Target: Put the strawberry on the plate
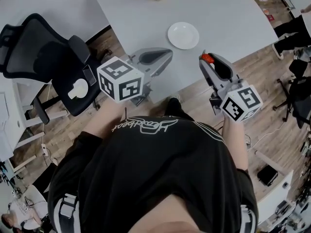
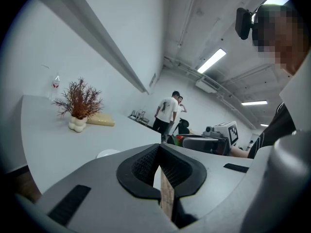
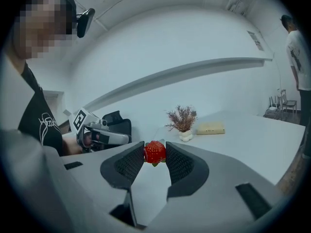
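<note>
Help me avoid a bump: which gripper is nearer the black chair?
Left. The left gripper sits just right of the chair in the head view; the right gripper, jaws on the strawberry, is farther right.

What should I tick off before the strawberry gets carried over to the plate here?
1. Strawberry clamped between the right gripper's pads: ok.
2. Plate bare, with room for the fruit: ok.
3. Strawberry above the plate: not ok. In the head view it hangs near the table's near edge, and the plate lies farther in and to the left.
4. Left gripper shut, holding nothing, apart from the plate: ok.
5. Path from strawberry to plate free of other things: ok, only bare tabletop shows between them.
6. Grip firm enough for the carry: cannot tell.
</note>
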Demonstrator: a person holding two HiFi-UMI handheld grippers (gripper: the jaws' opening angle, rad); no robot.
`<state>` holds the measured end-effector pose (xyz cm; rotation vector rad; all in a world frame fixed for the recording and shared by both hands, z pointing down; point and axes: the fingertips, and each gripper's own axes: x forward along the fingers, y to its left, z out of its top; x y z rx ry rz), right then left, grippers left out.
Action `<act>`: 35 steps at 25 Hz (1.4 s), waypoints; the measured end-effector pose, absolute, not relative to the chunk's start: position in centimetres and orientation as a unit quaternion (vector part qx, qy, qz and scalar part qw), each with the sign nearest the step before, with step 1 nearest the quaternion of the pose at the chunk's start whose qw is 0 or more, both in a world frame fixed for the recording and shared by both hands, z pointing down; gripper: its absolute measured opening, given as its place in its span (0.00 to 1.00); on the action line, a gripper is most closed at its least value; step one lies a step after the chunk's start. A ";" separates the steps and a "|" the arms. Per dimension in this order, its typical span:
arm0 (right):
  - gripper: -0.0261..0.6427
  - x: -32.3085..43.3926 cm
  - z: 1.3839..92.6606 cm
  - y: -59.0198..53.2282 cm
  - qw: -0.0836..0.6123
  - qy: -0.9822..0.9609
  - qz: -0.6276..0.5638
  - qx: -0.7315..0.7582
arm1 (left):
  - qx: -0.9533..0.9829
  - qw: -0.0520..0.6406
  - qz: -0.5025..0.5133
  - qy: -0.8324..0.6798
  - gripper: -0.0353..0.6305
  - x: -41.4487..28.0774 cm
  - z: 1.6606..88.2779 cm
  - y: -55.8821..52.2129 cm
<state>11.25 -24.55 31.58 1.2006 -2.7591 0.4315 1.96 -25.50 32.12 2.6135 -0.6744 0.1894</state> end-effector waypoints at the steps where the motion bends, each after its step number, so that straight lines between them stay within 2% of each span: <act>1: 0.23 11.5 31.8 -25.4 0.053 -0.907 0.144 0.392 | 0.942 0.220 0.069 -0.246 0.06 2.1 32.4 -26.2; 16: 0.23 11.7 32.4 -32.4 0.061 -0.918 0.140 0.367 | 0.925 0.249 0.068 -0.280 0.06 2.4 34.7 -30.8; 35: 0.23 10.4 39.7 -41.0 0.149 -0.913 0.118 0.360 | 0.902 0.294 0.079 -0.306 0.06 1.9 39.4 -35.0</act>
